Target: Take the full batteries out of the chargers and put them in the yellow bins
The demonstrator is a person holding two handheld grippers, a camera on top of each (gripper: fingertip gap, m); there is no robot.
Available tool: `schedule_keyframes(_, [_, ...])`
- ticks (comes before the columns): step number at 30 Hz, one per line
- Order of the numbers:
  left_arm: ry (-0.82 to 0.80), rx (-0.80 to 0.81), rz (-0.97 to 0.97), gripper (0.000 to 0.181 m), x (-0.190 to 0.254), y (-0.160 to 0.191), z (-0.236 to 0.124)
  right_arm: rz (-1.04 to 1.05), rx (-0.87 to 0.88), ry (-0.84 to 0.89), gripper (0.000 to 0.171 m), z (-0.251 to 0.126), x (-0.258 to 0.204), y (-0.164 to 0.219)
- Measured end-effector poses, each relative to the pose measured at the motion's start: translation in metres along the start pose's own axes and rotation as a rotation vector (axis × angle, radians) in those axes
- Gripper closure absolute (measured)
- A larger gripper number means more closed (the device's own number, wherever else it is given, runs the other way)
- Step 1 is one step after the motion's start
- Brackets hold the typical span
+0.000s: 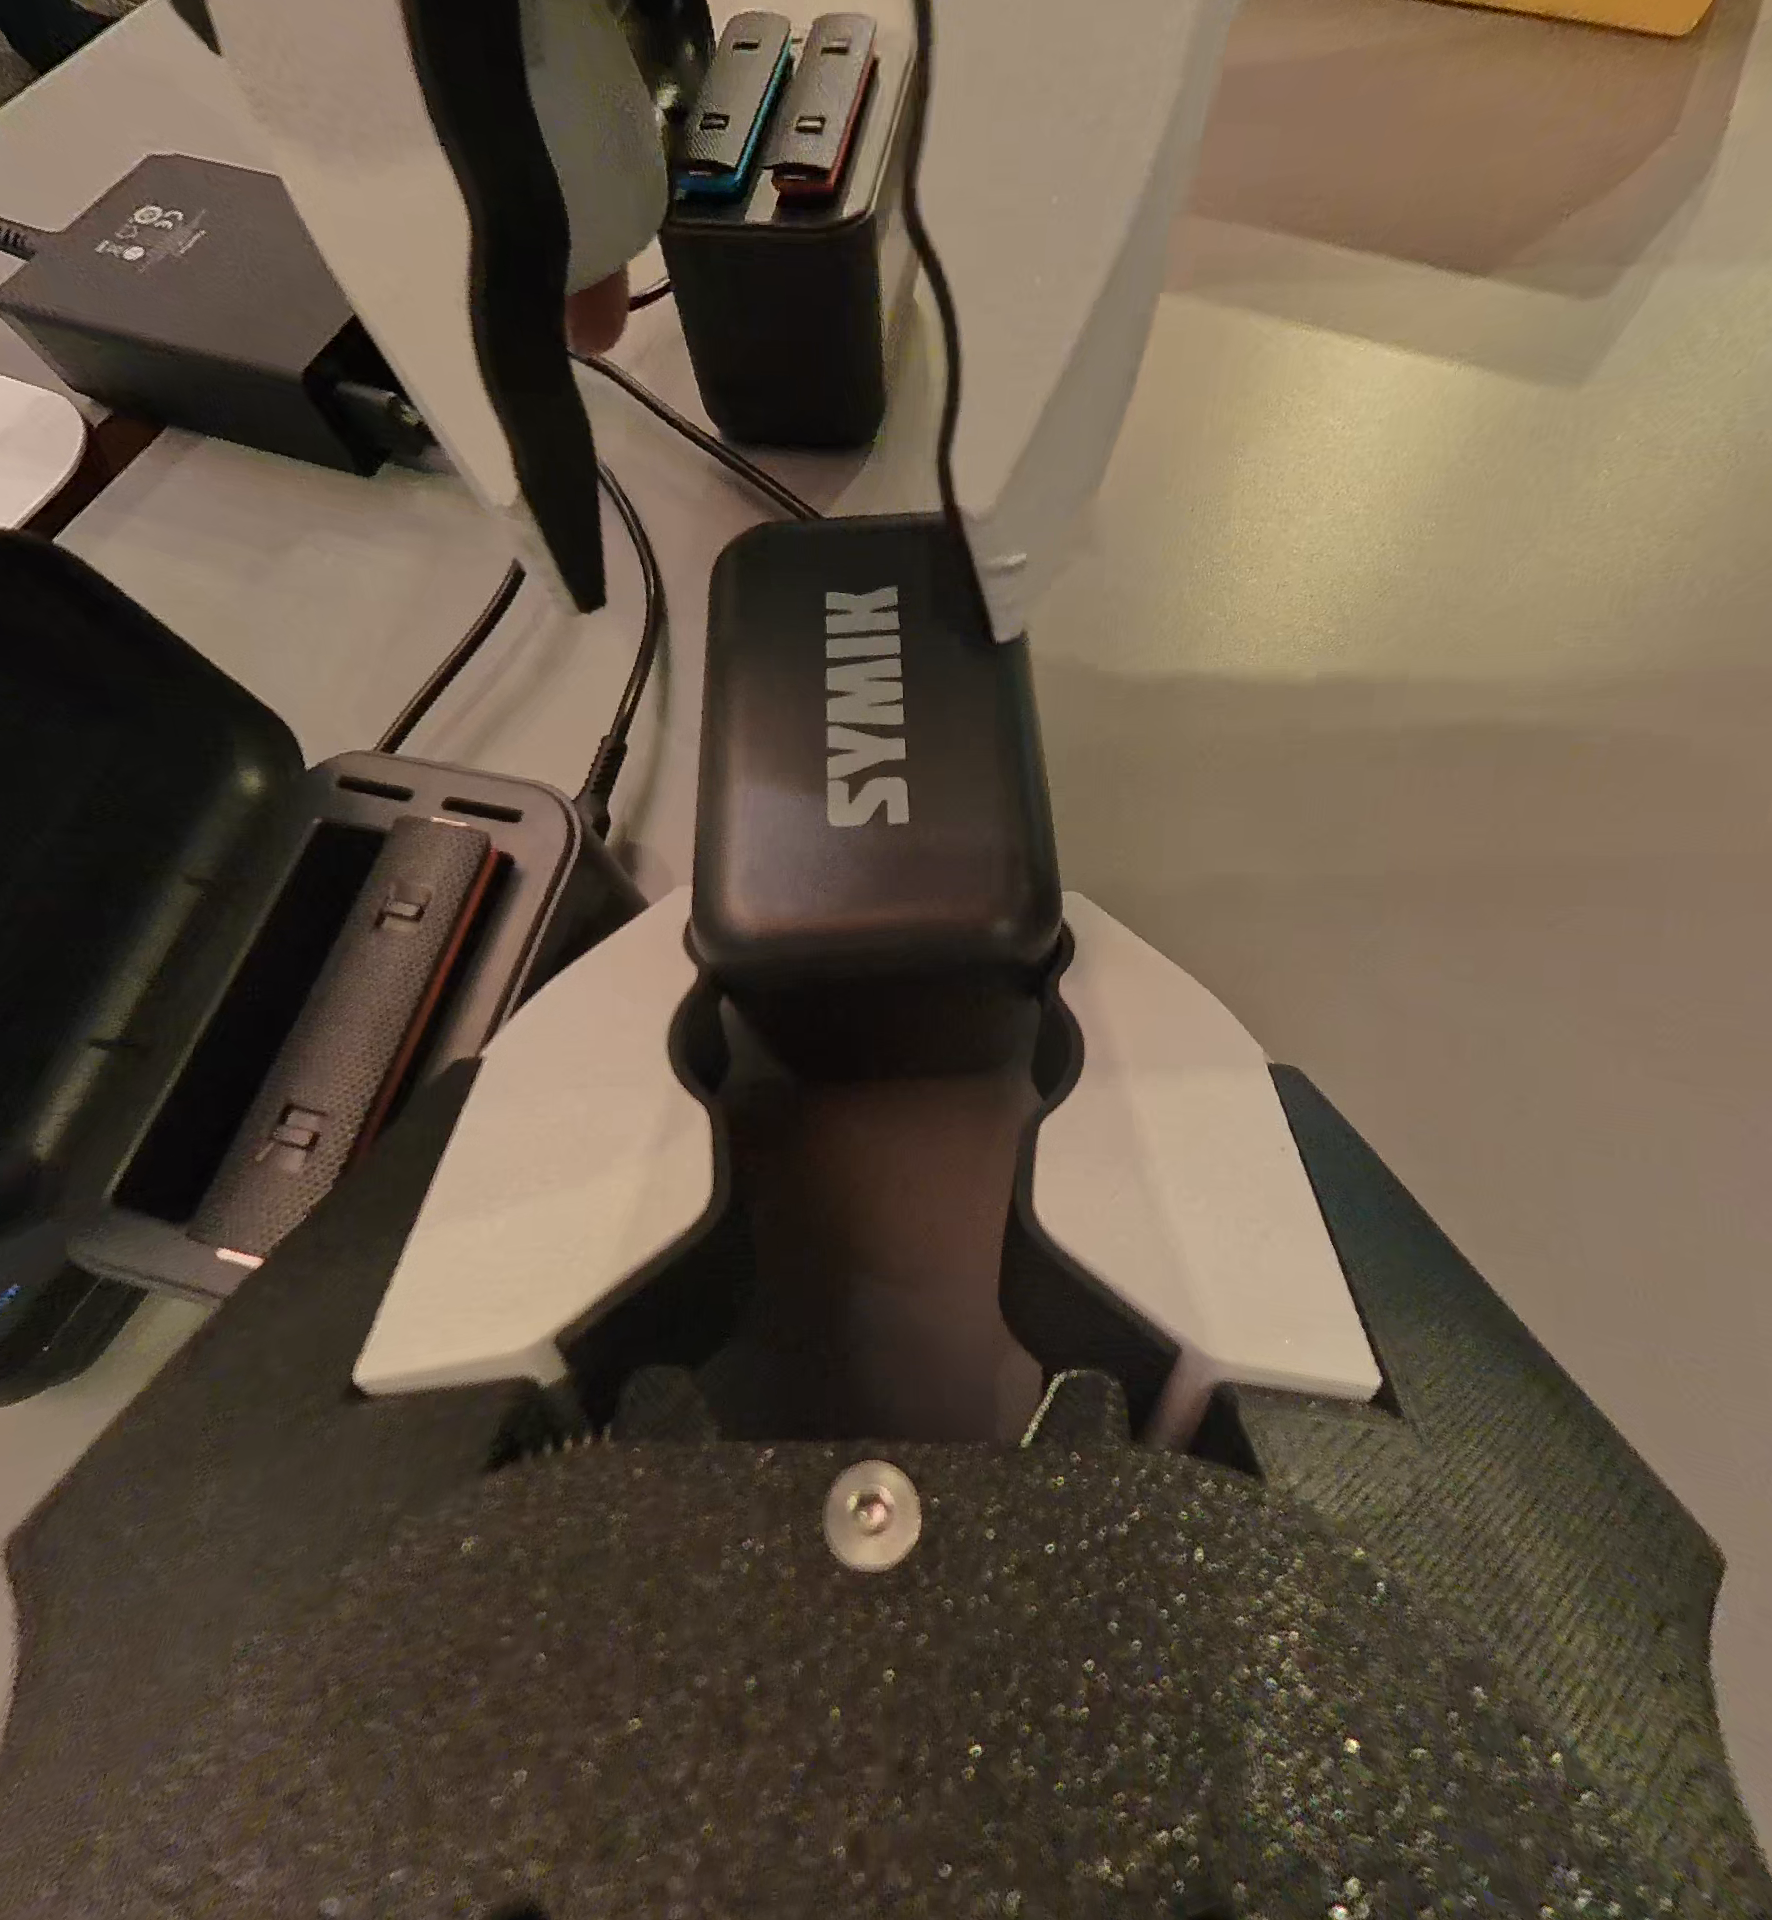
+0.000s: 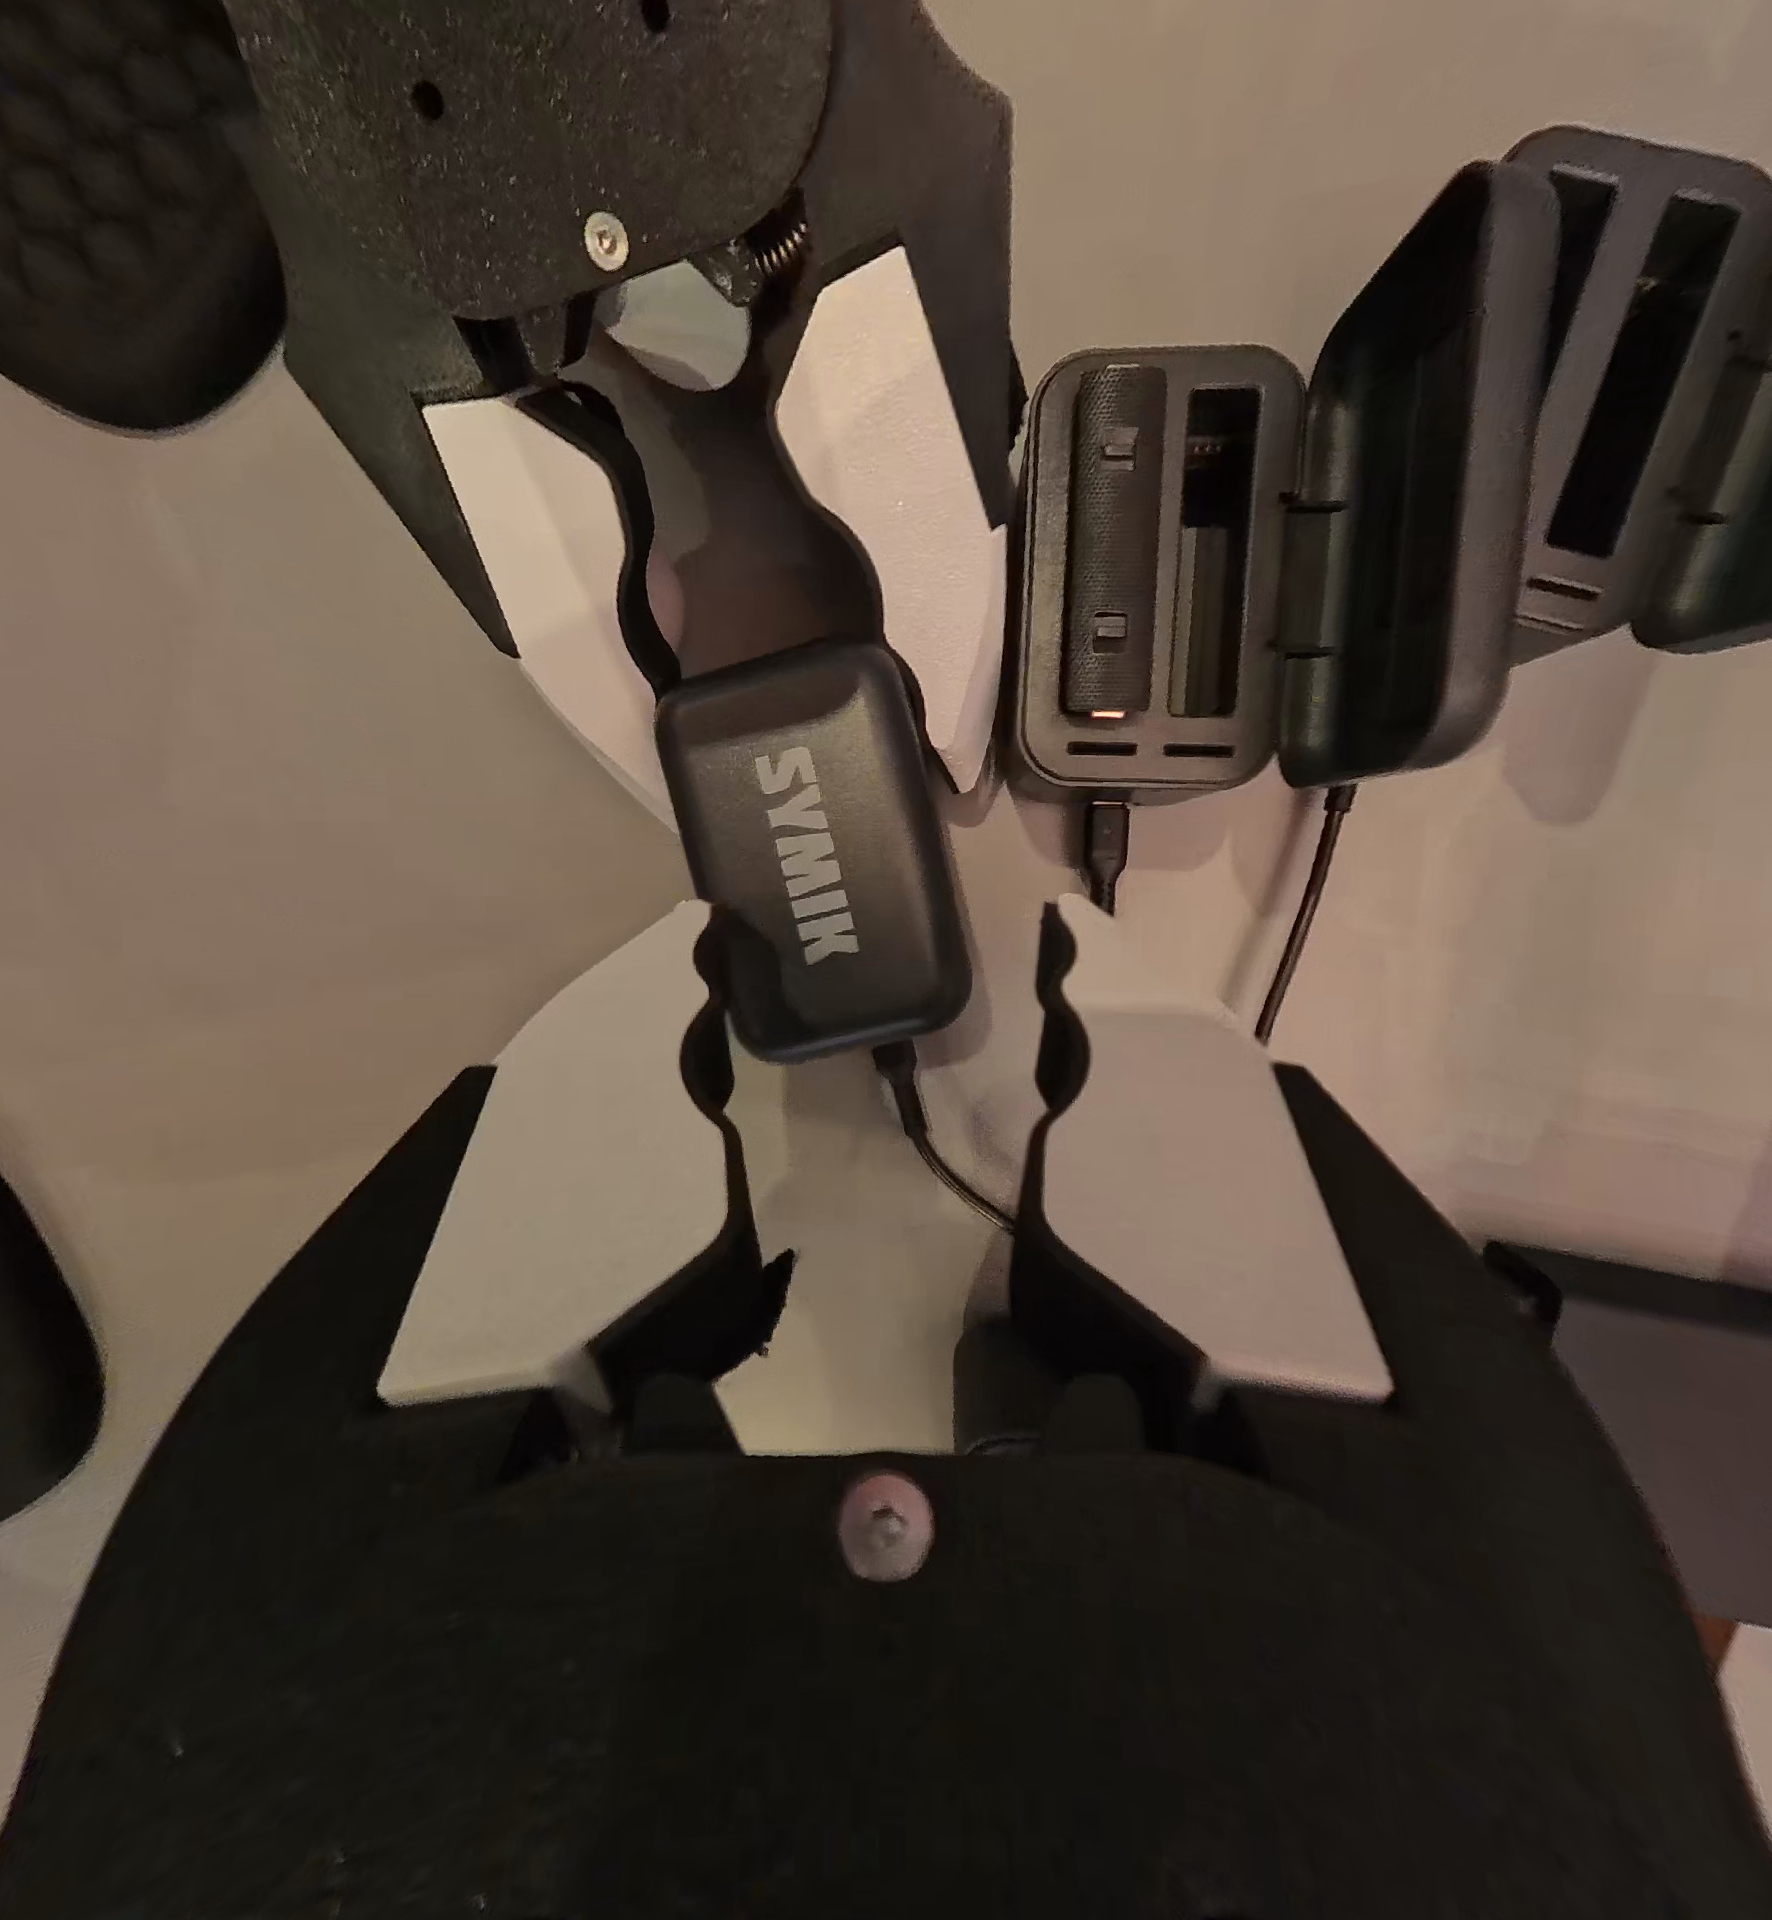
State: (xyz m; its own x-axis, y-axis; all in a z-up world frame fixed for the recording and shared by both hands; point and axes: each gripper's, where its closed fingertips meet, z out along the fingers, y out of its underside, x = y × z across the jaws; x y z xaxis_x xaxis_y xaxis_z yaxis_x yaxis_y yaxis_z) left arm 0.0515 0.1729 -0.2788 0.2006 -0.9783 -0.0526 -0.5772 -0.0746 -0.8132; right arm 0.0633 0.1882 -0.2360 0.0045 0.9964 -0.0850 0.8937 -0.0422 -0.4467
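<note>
On the counter (image 1: 1433, 727) a closed black charger case (image 1: 871, 748) is gripped at its near end by the fingers of the left gripper (image 1: 877, 997), while the fingers of the right gripper (image 2: 871, 987) stand open around its cabled end. If the case is pulled, its cable (image 2: 929, 1132) may be strained. One battery (image 2: 1105, 540) sits in the open charger (image 2: 1136, 571) beside; it could be knocked.

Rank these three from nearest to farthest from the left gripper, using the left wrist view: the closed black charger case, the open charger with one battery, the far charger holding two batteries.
1. Closed black charger case: clamped in the left gripper, centre.
2. Open charger with one battery: close by, left.
3. Far charger holding two batteries: top centre, beyond the case.
</note>
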Motion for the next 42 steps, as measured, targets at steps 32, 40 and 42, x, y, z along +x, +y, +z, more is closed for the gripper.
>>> schedule_keyframes(32, [0.049, -0.015, -0.019, 0.123, 0.003, 0.002, 0.001, 0.18, 0.134, -0.29, 0.135, -0.014, 0.004, -0.018])
schedule_keyframes(40, [0.057, -0.034, -0.01, 0.124, 0.005, 0.005, 0.002, 0.125, 0.092, -0.111, 0.13, -0.016, 0.033, -0.021])
schedule_keyframes(42, [0.053, -0.036, -0.004, 0.123, 0.005, 0.005, 0.002, 0.122, 0.09, -0.103, 0.131, -0.017, 0.03, -0.021])
